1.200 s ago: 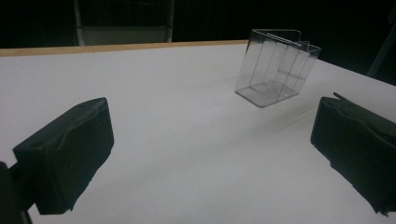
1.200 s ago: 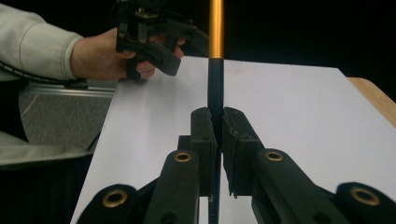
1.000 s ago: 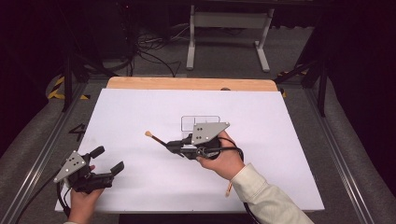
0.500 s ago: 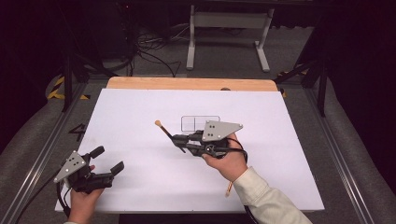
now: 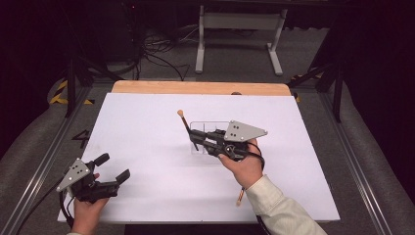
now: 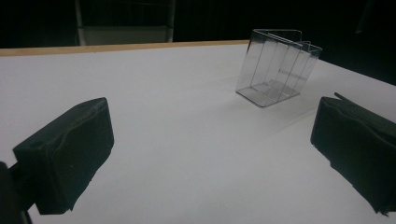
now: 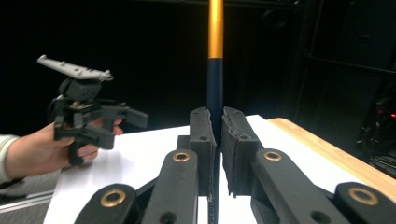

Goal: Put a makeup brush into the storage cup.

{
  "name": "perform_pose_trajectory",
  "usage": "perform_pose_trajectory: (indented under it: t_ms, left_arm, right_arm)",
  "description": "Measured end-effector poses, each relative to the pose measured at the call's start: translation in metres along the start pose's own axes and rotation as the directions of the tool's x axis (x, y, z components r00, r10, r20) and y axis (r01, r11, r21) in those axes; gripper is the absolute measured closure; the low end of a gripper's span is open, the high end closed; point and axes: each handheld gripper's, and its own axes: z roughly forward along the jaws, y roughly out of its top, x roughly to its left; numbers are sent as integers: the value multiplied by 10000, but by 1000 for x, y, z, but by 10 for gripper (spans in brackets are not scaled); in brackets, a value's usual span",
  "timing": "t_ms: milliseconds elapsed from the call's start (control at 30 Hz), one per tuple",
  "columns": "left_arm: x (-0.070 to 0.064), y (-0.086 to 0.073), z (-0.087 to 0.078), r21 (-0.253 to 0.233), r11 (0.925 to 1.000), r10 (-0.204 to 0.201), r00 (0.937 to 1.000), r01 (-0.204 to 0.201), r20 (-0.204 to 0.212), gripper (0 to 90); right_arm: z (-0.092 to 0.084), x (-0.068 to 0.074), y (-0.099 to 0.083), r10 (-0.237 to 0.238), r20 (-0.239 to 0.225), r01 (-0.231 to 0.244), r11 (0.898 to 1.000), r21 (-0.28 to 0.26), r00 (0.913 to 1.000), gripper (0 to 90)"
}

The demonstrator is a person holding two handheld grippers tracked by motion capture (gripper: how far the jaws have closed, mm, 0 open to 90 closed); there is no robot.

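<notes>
Black pads of the right gripper [image 7: 215, 126] are pressing together on a slim paintbrush [image 7: 215, 70], pinching its dark handle just below the golden band. In the right gripper view the brush is standing straight up between the two jaws, its shaft also running down through the gap behind the pads. From the high view the same right gripper [image 5: 195, 138] is hovering over the clear plastic organizer [image 5: 208, 128], and the paintbrush [image 5: 185, 125] is slanting out past the organizer's left edge, its pale tip pointing toward the far side of the white table sheet [image 5: 147, 127]. The person's right hand [image 5: 242, 166] is wrapping the gripper body just on the near side of the organizer.

Another thin stick [image 5: 240, 196] is lying on the sheet well nearer than the organizer, beside the right sleeve.

Well off to the near left of the organizer, the left gripper [image 5: 112, 169] is resting low over the sheet with its jaws spread wide and nothing between them. In the left gripper view the two dark pads [image 6: 70, 158] are standing far apart, and the clear plastic organizer [image 6: 275, 70], with its upright dividers, is sitting ahead of them and toward the right pad, well apart from both.
</notes>
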Motion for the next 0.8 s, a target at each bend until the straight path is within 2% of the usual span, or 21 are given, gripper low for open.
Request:
perform_pose_trajectory:
  t_ms: [67, 200, 467, 533, 800]
  left_arm:
    - [0, 0, 0, 14, 10000, -5, 10000, 5, -3, 4]
    - [0, 0, 1, 35, 10000, 5, 10000, -5, 36, 4]
    - [0, 0, 1, 16, 10000, -10, 10000, 10, 8, 3]
    - [0, 0, 1, 16, 10000, -9, 10000, 9, 6, 3]
    - [0, 0, 1, 46, 10000, 25, 10000, -25, 11, 4]
  right_arm:
    - [-1, -2, -1, 260, 144, -257, 9995, -197, 9996, 837]
    - [-4, -8, -2, 380, 590, -361, 9988, -326, 9975, 837]
    - [-8, -16, -2, 385, 1059, -343, 9985, -418, 9936, 837]
    - [-10, -21, -3, 406, 1303, -354, 9985, -419, 9906, 837]
    - [-11, -34, -6, 476, 1750, -404, 9982, -441, 9834, 837]
